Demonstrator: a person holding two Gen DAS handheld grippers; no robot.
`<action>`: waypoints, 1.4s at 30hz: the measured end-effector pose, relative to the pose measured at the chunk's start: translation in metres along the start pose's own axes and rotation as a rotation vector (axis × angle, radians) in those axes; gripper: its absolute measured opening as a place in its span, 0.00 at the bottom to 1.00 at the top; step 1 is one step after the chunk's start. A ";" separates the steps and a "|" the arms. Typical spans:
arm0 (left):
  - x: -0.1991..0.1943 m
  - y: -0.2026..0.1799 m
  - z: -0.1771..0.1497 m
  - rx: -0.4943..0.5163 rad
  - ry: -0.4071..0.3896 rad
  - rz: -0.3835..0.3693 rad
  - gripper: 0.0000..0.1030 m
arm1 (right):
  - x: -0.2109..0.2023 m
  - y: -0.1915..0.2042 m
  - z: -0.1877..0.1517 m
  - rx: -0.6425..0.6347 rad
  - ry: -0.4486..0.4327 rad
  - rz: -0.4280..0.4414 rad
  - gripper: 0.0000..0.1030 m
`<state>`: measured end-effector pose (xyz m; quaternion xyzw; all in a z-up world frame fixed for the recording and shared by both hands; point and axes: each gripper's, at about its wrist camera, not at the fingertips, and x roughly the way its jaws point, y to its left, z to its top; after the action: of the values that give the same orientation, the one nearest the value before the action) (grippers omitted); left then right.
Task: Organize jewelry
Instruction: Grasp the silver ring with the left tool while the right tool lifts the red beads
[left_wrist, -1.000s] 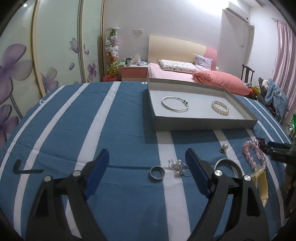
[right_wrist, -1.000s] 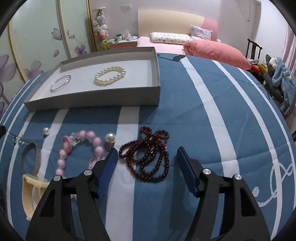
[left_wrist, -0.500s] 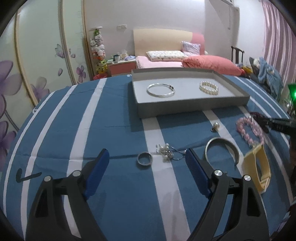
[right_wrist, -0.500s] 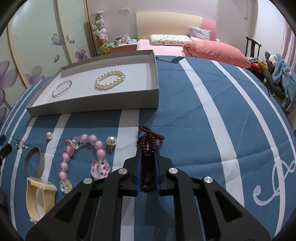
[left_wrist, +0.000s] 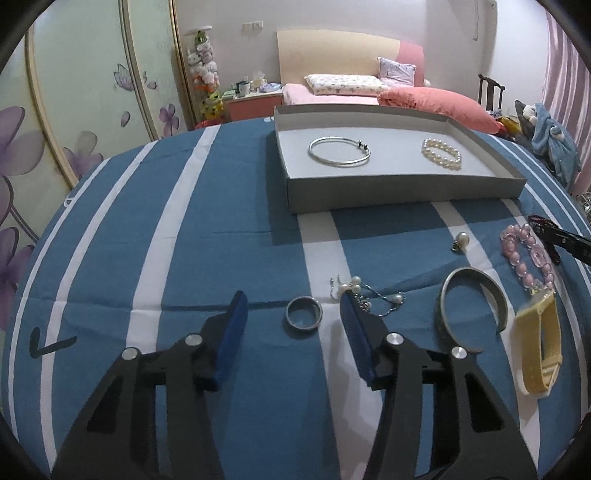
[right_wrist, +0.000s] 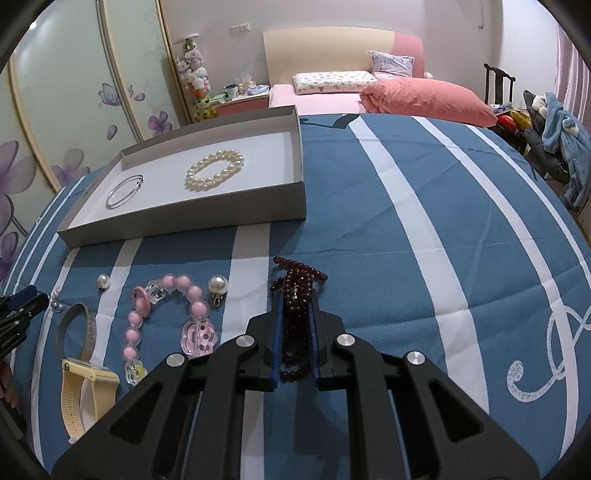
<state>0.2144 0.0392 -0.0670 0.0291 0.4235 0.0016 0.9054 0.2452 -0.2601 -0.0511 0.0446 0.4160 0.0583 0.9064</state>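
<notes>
My left gripper (left_wrist: 291, 295) hangs low over the blue striped cloth with its jaws closing. A silver ring (left_wrist: 303, 317) lies between them and the pads do not touch it. A pearl charm chain (left_wrist: 365, 293) lies just outside the right finger. My right gripper (right_wrist: 295, 299) is shut on a bunched dark red bead necklace (right_wrist: 295, 291), which rests on the cloth. The grey tray (left_wrist: 369, 192) at the back holds a silver bangle (left_wrist: 339, 151) and a pearl bracelet (left_wrist: 441, 154).
A pink bead bracelet (right_wrist: 166, 317), a large pearl (right_wrist: 218, 286), a small pearl (right_wrist: 104, 280), a grey cuff (left_wrist: 472, 310) and a yellow strap (left_wrist: 535, 347) lie between the two grippers. Behind the table stand a bed and wardrobe doors.
The right gripper went from open to shut on the dark red beads, bunching them. The left gripper dropped closer to the ring and its jaws narrowed around it.
</notes>
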 end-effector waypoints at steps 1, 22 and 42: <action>0.002 -0.001 0.001 0.002 0.009 0.001 0.47 | 0.000 0.000 0.000 0.000 0.000 0.000 0.12; -0.004 0.004 0.001 -0.021 -0.014 -0.015 0.21 | -0.030 0.003 0.007 0.002 -0.099 0.052 0.12; -0.069 0.009 0.022 -0.079 -0.272 -0.062 0.21 | -0.110 0.030 0.026 -0.057 -0.362 0.141 0.12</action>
<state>0.1870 0.0451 0.0005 -0.0196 0.2970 -0.0135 0.9546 0.1916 -0.2471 0.0524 0.0577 0.2404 0.1246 0.9609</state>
